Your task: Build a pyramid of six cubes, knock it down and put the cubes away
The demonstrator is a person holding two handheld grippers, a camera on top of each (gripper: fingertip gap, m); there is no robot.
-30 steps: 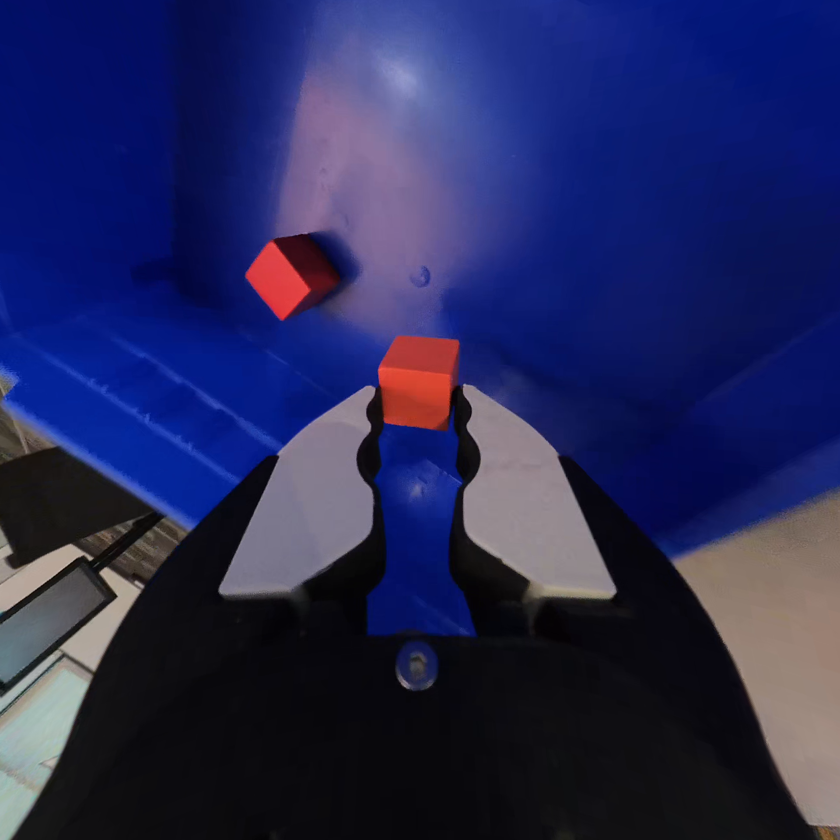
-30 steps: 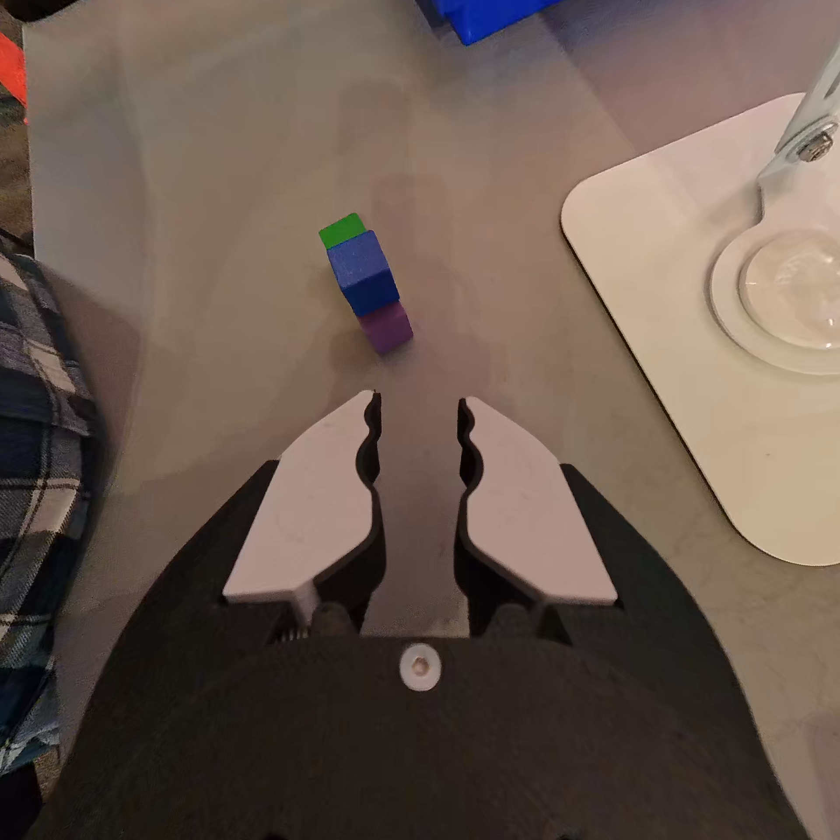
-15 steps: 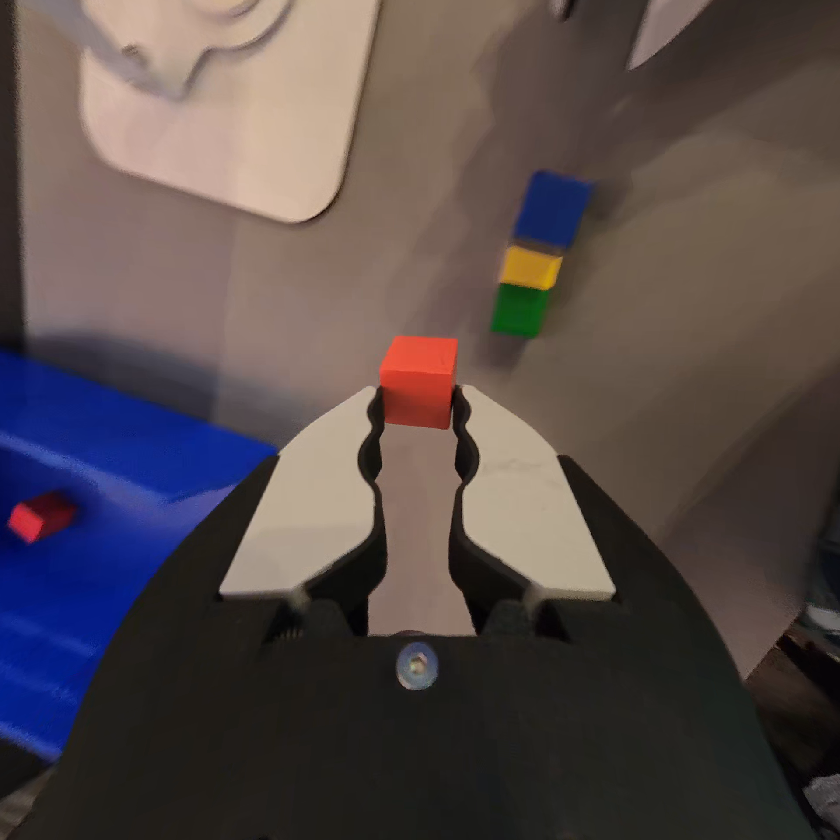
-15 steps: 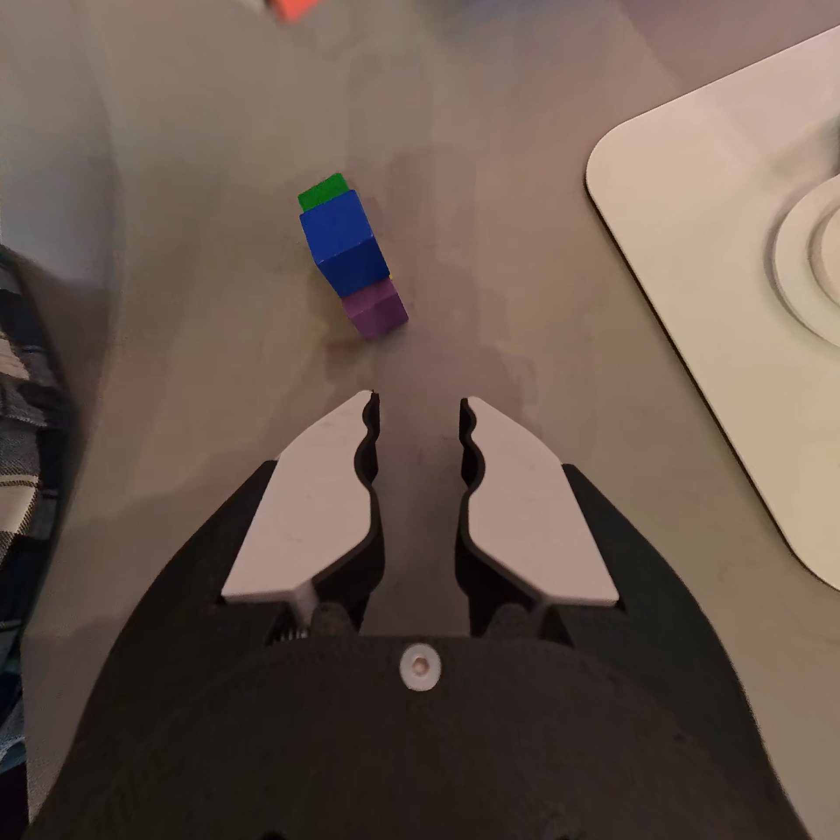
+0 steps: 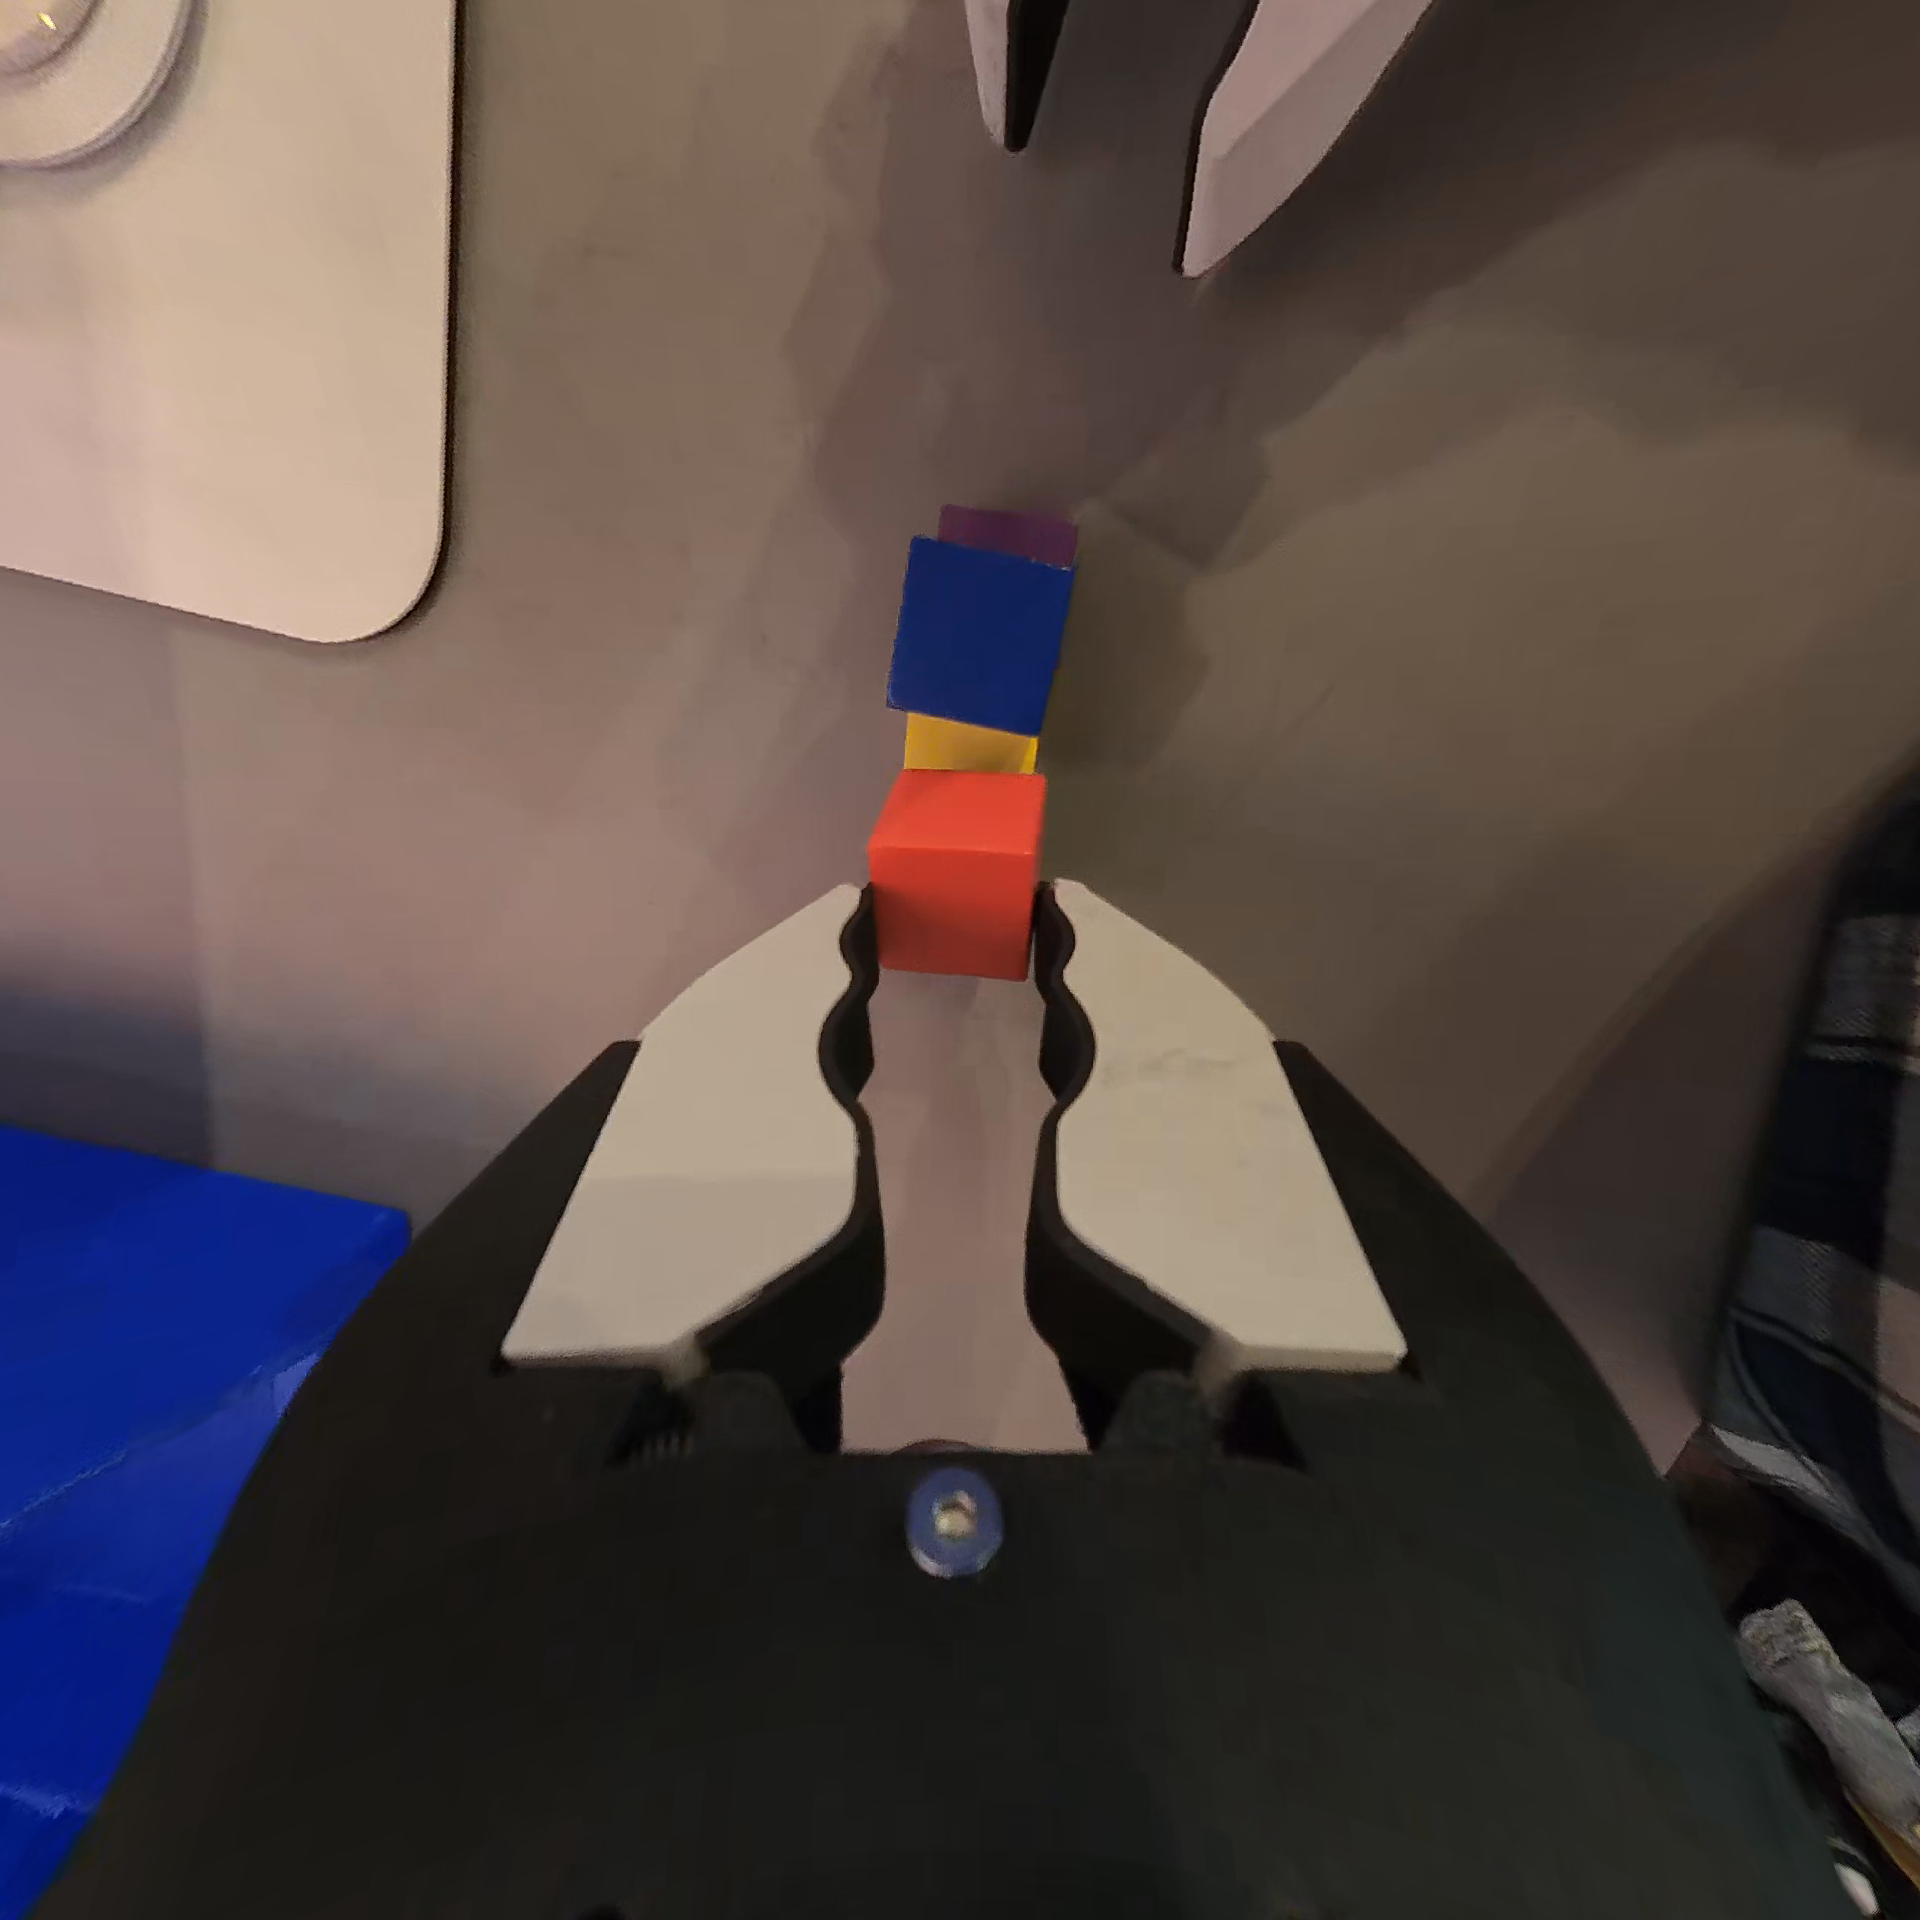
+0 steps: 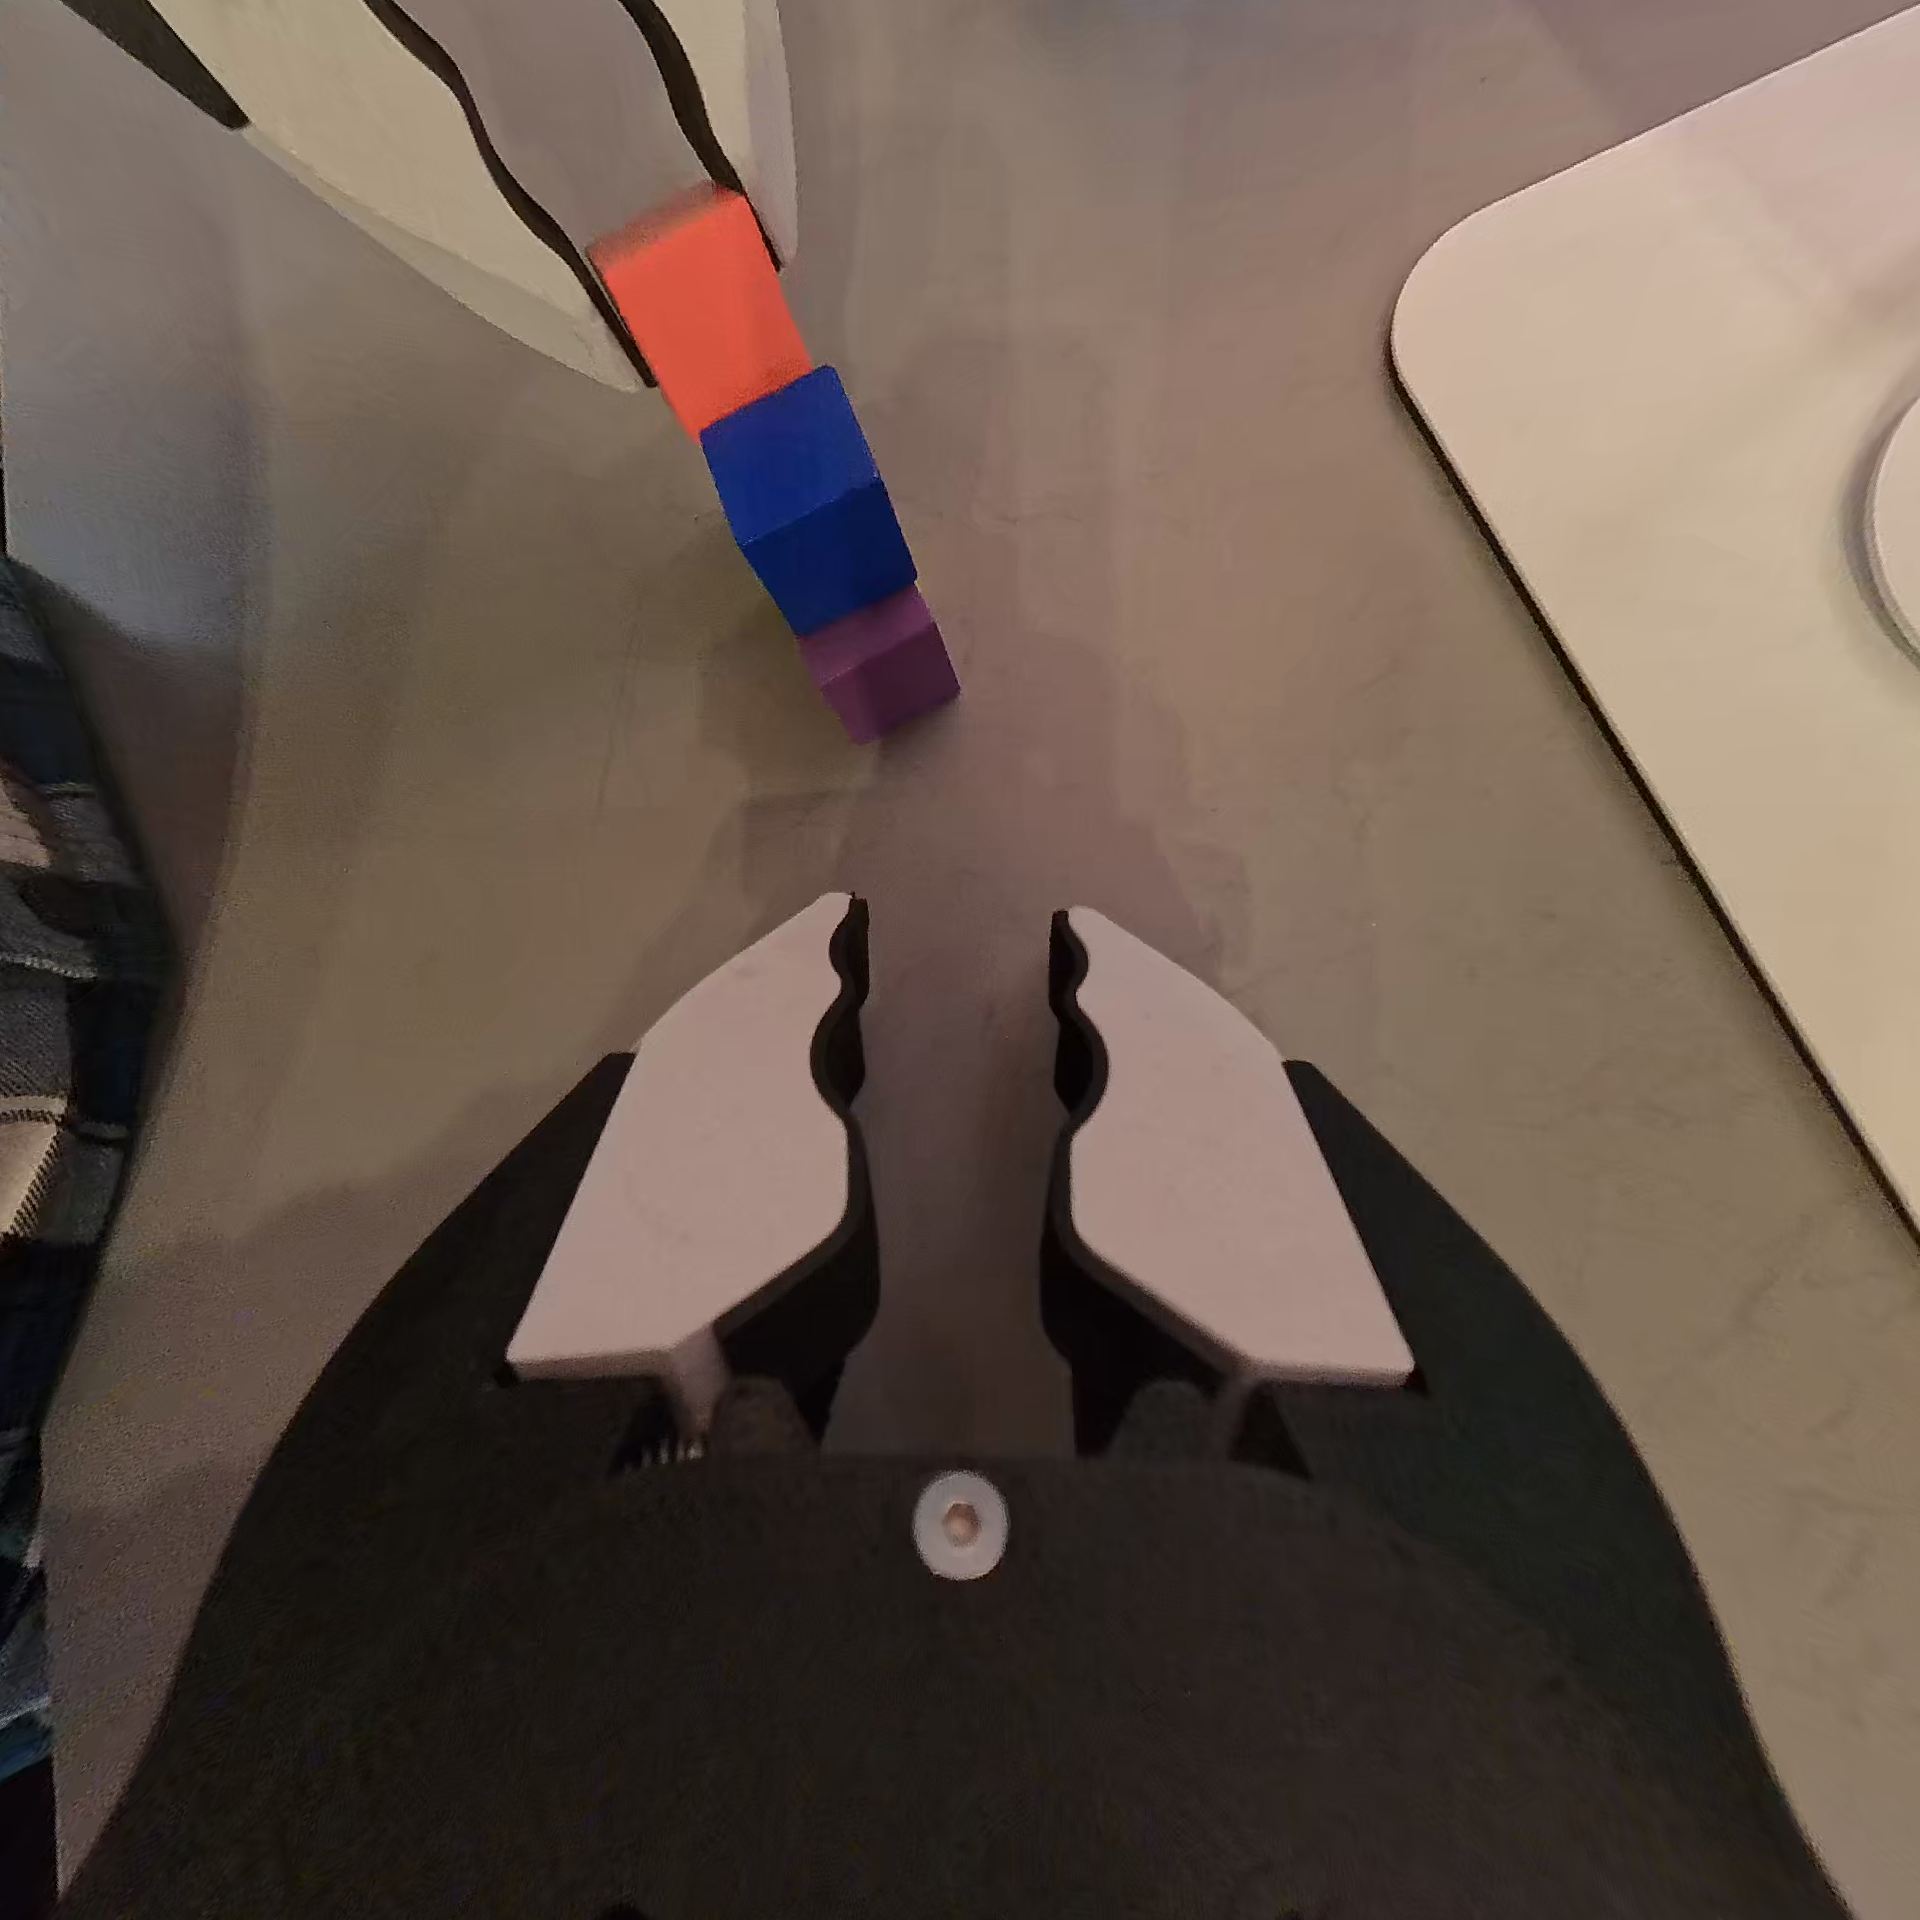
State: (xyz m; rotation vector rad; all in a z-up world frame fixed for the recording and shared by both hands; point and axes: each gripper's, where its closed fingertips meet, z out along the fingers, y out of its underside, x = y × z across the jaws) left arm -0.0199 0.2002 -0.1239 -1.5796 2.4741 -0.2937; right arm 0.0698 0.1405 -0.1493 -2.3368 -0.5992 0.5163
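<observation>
My left gripper (image 5: 956, 914) is shut on an orange-red cube (image 5: 958, 875), both pads pressed on its sides. It holds the cube just in front of a row of cubes on the grey table: a yellow cube (image 5: 968, 746), a blue cube (image 5: 982, 636) on top, a purple cube (image 5: 1008, 532) behind. In the right wrist view the left gripper (image 6: 686, 270) holds the orange-red cube (image 6: 701, 312) beside the blue cube (image 6: 810, 499), with the purple cube (image 6: 883, 670) nearest me. My right gripper (image 6: 951, 925) is open with nothing between its fingers, short of the purple cube. It also shows in the left wrist view (image 5: 1112, 135).
A blue bin (image 5: 156, 1351) sits at the lower left of the left wrist view. A white lamp base plate (image 5: 229, 312) lies at the upper left, and shows at the right of the right wrist view (image 6: 1714, 520). Plaid cloth (image 6: 52, 935) lies at the table's edge. The gap from one gripper's tips to the other's is roughly 12 centimetres.
My left gripper has carried the orange-red cube out of the blue bin and across to the row of cubes. My right gripper has moved closer to the cubes and stays open.
</observation>
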